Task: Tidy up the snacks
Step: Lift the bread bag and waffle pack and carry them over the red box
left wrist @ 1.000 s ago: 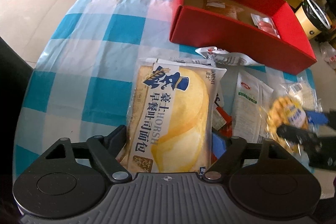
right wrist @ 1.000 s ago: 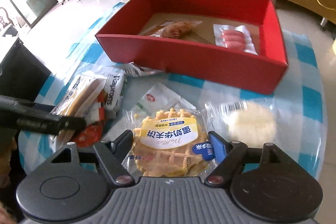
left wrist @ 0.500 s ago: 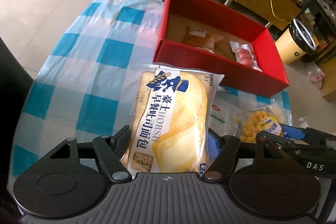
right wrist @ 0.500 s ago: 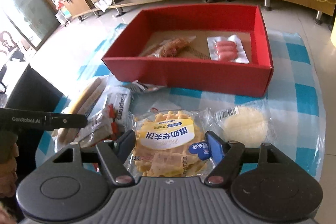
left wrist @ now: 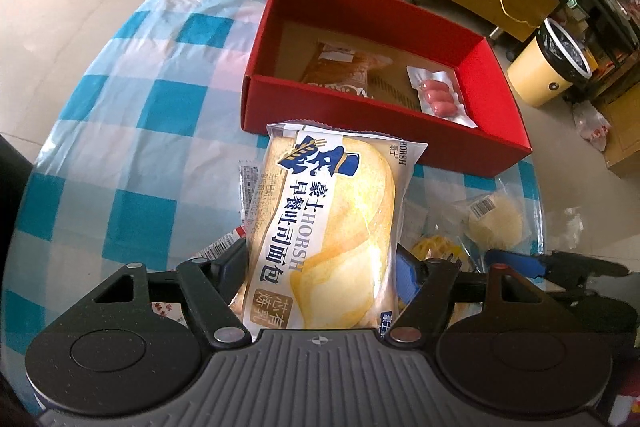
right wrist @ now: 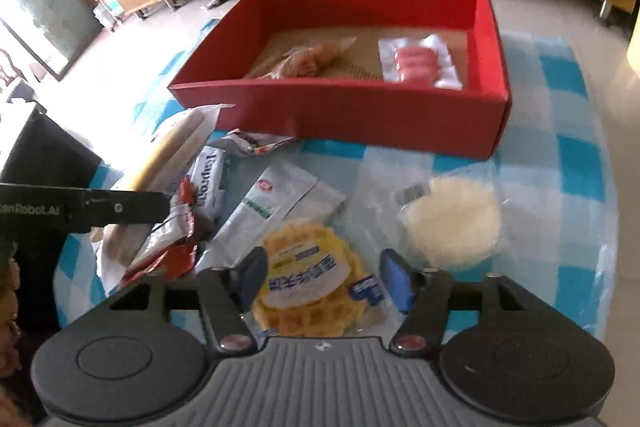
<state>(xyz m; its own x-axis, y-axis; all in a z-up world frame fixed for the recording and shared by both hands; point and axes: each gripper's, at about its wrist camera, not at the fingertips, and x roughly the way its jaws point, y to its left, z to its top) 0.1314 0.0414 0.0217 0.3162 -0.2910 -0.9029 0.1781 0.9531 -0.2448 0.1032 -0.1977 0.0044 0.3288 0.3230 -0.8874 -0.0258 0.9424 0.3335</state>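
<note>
The bread packet [left wrist: 324, 235] has come up off the checked tablecloth [left wrist: 132, 131] since a second ago — the left gripper [left wrist: 322, 269] clamps it, short of the red box [left wrist: 376, 115]. The right gripper [right wrist: 324, 279] has its jaws just closing around the waffle packet [right wrist: 312, 283]; whether the pads press it I cannot tell. In the box lie a sausage pack [right wrist: 420, 63] and a pastry [right wrist: 304, 61].
</note>
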